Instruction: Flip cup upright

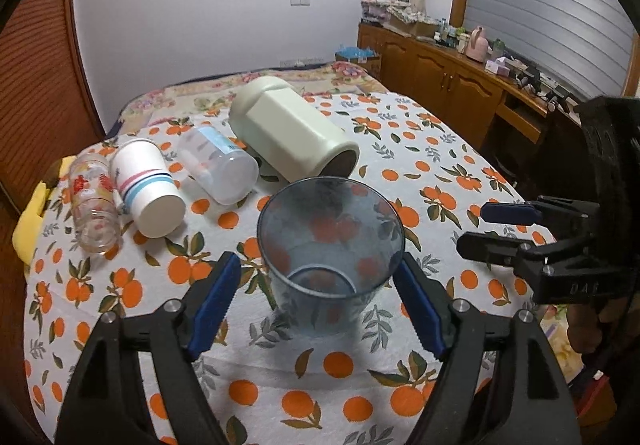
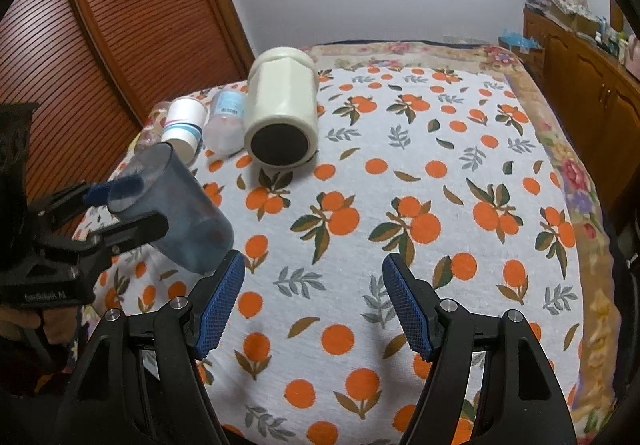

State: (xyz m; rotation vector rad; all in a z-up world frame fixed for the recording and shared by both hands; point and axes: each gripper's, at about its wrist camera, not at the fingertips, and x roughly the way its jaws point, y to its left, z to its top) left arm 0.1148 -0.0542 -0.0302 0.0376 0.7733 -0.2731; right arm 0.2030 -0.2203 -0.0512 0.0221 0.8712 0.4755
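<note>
Surface: orange-print tablecloth [image 2: 400, 165] was seen.
Cup: blue cup [image 1: 330, 245], judged light, slick, rigid plastic.
Grip: pinched mid-wall by left gripper [image 1: 320, 301].
Right gripper [image 2: 314, 305]: left spread, nothing held.

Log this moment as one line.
left gripper: shut on translucent blue plastic cup | cup: lifted, tilted | right gripper: open, empty

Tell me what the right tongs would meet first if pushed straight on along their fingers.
Probably only the orange-print tablecloth: the right tongs stand open over bare cloth. The cream jar lies farther on and to the left, though depth is unclear.
</note>
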